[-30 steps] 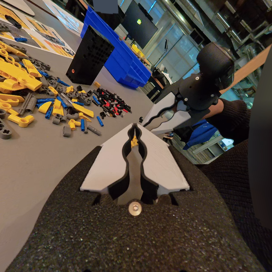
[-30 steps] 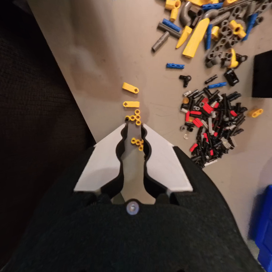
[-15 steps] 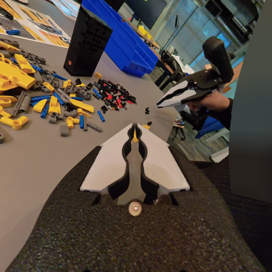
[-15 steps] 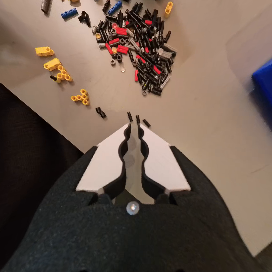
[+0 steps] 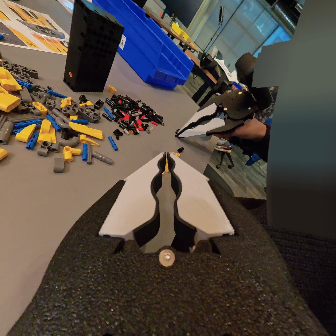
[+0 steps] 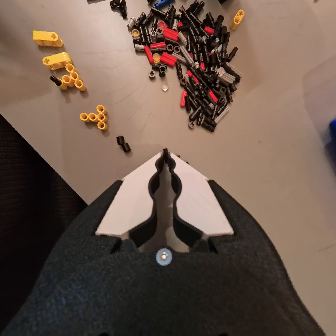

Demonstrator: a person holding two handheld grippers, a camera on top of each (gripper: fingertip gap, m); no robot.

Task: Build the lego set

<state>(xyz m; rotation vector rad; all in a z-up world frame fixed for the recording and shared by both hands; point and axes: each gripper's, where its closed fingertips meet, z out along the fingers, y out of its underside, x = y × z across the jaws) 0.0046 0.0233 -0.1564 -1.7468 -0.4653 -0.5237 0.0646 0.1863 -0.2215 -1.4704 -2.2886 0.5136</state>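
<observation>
On the grey tabletop (image 6: 272, 163), my right gripper (image 6: 165, 154) pinches a black pin (image 6: 165, 152); my left gripper (image 5: 166, 154) has its fingers together beside yellow pieces (image 5: 166, 163).

Right wrist view: pin pile (image 6: 191, 60) upper centre on the table (image 6: 272, 163); T-shaped piece (image 6: 96, 117) left of centre, small connector (image 6: 123, 143) just below-right of it. Right gripper (image 6: 165, 154) at centre, tips pinching a small pin (image 6: 165, 151). Left wrist view: tall block (image 5: 91, 49) upper left, bin (image 5: 151, 49) behind it to its right.
</observation>
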